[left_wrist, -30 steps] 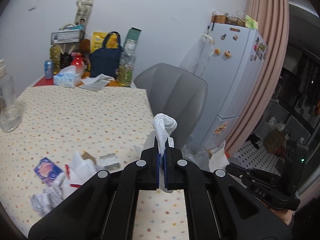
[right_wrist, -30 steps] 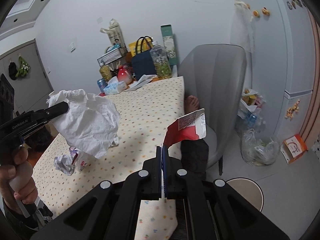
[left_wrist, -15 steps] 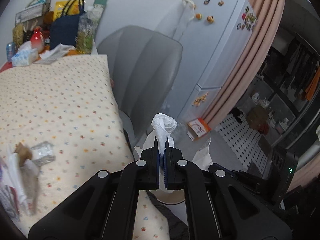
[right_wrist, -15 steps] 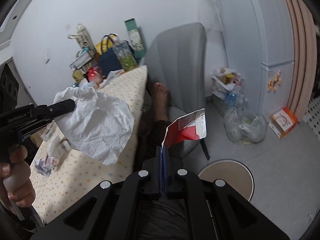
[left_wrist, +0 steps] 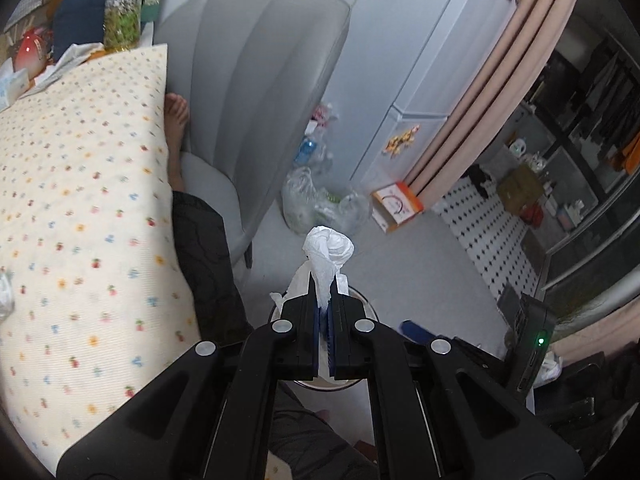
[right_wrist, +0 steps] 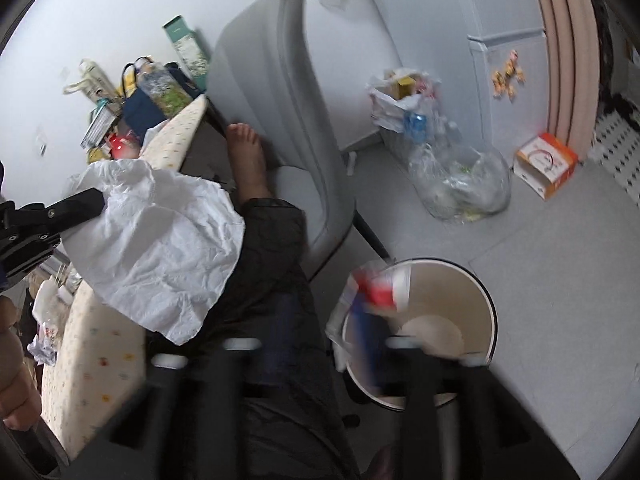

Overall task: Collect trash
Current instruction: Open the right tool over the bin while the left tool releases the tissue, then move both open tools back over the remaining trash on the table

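Now I judge I'm midway through: crumpled scraps (right_wrist: 44,332) still lie on the dotted counter (left_wrist: 80,208) at far left, waiting to be collected. My left gripper (left_wrist: 323,308) is clenched on a white tissue (right_wrist: 160,240), which hangs over my lap, not yet above the bin (right_wrist: 452,280) to its right. My right gripper (right_wrist: 320,344) is opening above that bin; the red-and-white wrapper (right_wrist: 380,286), blurred, sits over the bin's mouth, no longer pinched as far as I can tell.
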Demonstrator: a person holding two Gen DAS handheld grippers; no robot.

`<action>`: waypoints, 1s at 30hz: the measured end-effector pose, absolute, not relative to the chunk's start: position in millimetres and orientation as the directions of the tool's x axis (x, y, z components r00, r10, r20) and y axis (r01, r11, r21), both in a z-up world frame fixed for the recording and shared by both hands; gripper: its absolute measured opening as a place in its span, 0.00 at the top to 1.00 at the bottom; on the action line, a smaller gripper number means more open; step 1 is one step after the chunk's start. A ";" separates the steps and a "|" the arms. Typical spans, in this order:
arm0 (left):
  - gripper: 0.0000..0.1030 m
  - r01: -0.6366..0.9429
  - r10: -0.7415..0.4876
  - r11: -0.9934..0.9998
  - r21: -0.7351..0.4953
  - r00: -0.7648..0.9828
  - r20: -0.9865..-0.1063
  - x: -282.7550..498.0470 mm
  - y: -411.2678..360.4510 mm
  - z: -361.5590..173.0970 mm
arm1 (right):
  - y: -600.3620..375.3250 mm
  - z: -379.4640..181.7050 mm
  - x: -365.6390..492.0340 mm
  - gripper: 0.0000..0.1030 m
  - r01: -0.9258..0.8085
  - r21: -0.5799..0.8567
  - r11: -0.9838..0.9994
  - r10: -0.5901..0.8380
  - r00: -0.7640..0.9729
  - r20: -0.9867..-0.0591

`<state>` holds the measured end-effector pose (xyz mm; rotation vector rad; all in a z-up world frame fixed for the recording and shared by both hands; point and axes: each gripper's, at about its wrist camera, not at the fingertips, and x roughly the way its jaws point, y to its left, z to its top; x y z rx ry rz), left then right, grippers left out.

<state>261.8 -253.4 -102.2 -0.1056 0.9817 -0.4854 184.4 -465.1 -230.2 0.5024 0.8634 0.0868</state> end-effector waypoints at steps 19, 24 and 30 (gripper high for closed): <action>0.19 0.422 -0.451 0.860 -0.286 0.369 -0.812 265.1 -305.3 -126.9 | -531.7 -211.7 135.9 0.08 0.316 0.373 0.873 0.035 0.720 -0.693; 0.11 0.346 -0.423 0.894 -0.285 0.442 -0.791 261.8 -265.3 -110.9 | -513.9 -199.9 139.6 0.08 0.286 0.358 0.889 0.033 0.740 -0.672; 0.10 0.274 -0.415 0.909 -0.315 0.519 -0.747 251.1 -213.0 -88.7 | -487.0 -180.8 147.7 0.08 0.238 0.333 0.912 0.044 0.751 -0.659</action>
